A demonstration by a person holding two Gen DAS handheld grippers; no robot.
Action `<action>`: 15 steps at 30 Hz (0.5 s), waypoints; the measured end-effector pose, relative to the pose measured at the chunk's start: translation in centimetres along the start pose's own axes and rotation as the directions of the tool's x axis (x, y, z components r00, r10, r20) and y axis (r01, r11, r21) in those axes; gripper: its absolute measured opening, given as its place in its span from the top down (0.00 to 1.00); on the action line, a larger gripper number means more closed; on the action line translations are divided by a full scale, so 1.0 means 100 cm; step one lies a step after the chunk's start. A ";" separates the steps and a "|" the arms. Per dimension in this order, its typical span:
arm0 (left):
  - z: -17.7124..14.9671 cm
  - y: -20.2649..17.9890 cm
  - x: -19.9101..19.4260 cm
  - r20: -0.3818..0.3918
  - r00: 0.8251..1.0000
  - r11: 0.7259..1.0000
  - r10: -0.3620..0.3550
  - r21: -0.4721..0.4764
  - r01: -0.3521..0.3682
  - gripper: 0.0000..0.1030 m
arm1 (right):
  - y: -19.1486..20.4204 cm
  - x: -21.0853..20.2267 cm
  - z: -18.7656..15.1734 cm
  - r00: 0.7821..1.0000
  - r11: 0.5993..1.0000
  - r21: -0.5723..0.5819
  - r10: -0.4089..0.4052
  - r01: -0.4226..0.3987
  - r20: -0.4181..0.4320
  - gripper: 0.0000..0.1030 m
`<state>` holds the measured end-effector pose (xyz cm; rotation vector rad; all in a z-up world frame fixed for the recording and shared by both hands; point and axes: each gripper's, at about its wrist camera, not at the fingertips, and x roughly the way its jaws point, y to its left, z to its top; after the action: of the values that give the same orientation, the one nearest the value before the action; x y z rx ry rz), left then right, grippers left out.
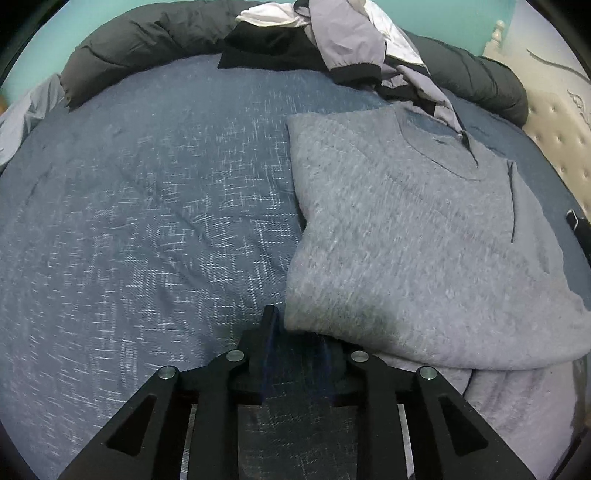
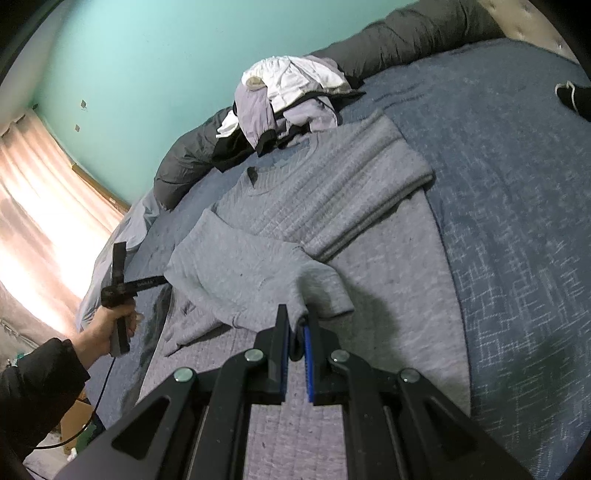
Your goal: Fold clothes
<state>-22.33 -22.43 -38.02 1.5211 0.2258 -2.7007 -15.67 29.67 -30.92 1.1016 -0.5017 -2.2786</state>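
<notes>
Grey sweater half folded on a blue bedspread, one gripper on each side of it.

The left gripper [image 1: 295, 325] sits at the sweater's [image 1: 406, 229] near left corner; the cloth hides one finger, so I cannot tell whether its tongs are spread or pinching. In the right wrist view a hand [image 2: 110, 325] holds that gripper at the left. The sweater lies on the bedspread [image 1: 147, 221], below a pile of clothes [image 1: 332, 48] and a dark duvet [image 1: 147, 33]. The right gripper [image 2: 295, 328] has its tongs pressed together, pinching the sweater's folded-over sleeve [image 2: 258, 273].
</notes>
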 end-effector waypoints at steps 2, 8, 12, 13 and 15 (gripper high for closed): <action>0.001 -0.001 -0.002 0.018 1.000 1.000 -0.008 0.003 0.008 0.77 | 0.004 -0.009 0.004 0.999 1.000 -0.016 -0.012 0.012 0.034 0.94; 0.009 -0.007 -0.018 0.080 0.997 1.000 -0.002 0.006 0.002 0.92 | 0.009 -0.020 0.004 0.998 0.999 -0.031 -0.038 0.039 0.045 0.94; 0.012 -0.011 -0.019 0.034 0.999 1.000 -0.019 0.011 0.019 0.91 | 0.012 -0.024 0.001 0.998 0.997 -0.042 -0.059 0.060 0.026 0.94; 0.012 -0.011 -0.016 0.003 1.000 1.000 -0.024 0.012 0.024 0.89 | 0.013 -0.025 0.000 0.998 0.997 -0.045 -0.064 0.065 0.022 0.94; 0.008 -0.011 -0.013 -0.038 0.999 1.000 -0.002 0.025 0.003 0.88 | 0.015 -0.027 -0.002 0.997 0.996 -0.051 -0.075 0.075 0.012 0.94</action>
<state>-22.47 -21.48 -36.41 1.5809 0.1964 -2.6886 -13.65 30.18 -28.64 1.1010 -0.4097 -2.3499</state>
